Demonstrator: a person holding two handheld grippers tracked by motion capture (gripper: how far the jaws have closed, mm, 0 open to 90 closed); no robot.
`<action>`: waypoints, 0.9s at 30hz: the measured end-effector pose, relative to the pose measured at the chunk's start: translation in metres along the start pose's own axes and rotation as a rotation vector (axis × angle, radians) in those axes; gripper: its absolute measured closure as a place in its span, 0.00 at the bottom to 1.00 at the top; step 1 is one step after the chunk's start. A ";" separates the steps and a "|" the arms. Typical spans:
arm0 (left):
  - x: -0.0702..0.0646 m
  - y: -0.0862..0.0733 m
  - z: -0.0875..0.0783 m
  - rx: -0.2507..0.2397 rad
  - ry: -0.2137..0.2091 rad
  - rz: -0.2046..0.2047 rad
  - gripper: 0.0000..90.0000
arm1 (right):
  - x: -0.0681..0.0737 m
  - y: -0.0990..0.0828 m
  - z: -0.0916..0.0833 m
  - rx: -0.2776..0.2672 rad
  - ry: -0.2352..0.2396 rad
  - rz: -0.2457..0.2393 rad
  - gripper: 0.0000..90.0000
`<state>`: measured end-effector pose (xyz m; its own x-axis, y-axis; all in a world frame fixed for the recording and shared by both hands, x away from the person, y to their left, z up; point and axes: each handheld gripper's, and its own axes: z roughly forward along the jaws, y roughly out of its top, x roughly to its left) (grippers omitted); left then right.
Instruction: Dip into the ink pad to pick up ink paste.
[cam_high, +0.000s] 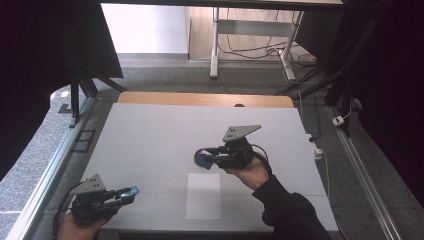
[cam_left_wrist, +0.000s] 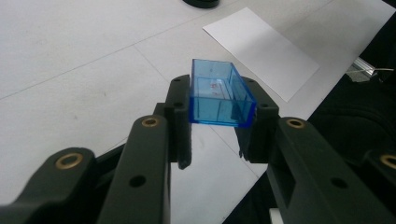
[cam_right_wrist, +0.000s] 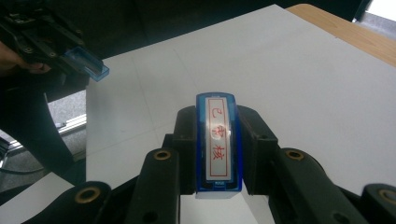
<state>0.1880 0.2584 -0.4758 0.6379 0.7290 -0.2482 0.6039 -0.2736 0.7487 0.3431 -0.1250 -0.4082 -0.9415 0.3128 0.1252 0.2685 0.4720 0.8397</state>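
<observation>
black jaws rise at the bottom of the left gripper view, and between them we hold the cap (cam_left_wrist: 219, 95), a clear blue open box pinched by its two long walls. our left gripper (cam_high: 131, 191) is closed on it and sits low at the near left corner of the table (cam_high: 150, 135), off to one side; we judge the cap is parked there out of the way while the other hand works.

our right gripper (cam_high: 204, 159) is closed too, clamped on the stamp (cam_right_wrist: 218, 144), a blue block with a white label and red characters facing up in the right gripper view. the jaws press its long sides, so the printing face likely points away from the hand. in the high view the stamp hangs above the table just beyond the far edge of the paper (cam_high: 203, 196), a white sheet lying flat at the near middle.

we take the grip across the long sides as a way to keep the stamp square for a straight press. it is not yet over the sheet, so we judge the next move brings it back and down onto the paper. cap and stamp are well apart.
</observation>
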 end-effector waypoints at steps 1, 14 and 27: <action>0.000 0.000 0.000 0.000 -0.001 0.001 0.76 | 0.001 0.000 -0.001 -0.002 0.001 -0.003 0.79; 0.000 0.000 0.000 0.004 0.002 0.001 0.76 | 0.013 -0.003 -0.010 -0.009 0.033 -0.018 0.79; 0.000 0.000 0.000 0.005 0.000 0.002 0.76 | 0.022 -0.007 -0.012 0.010 0.040 -0.051 0.79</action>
<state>0.1882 0.2577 -0.4757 0.6389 0.7288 -0.2464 0.6050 -0.2781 0.7461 0.3181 -0.1315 -0.4048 -0.9614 0.2546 0.1039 0.2219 0.4948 0.8402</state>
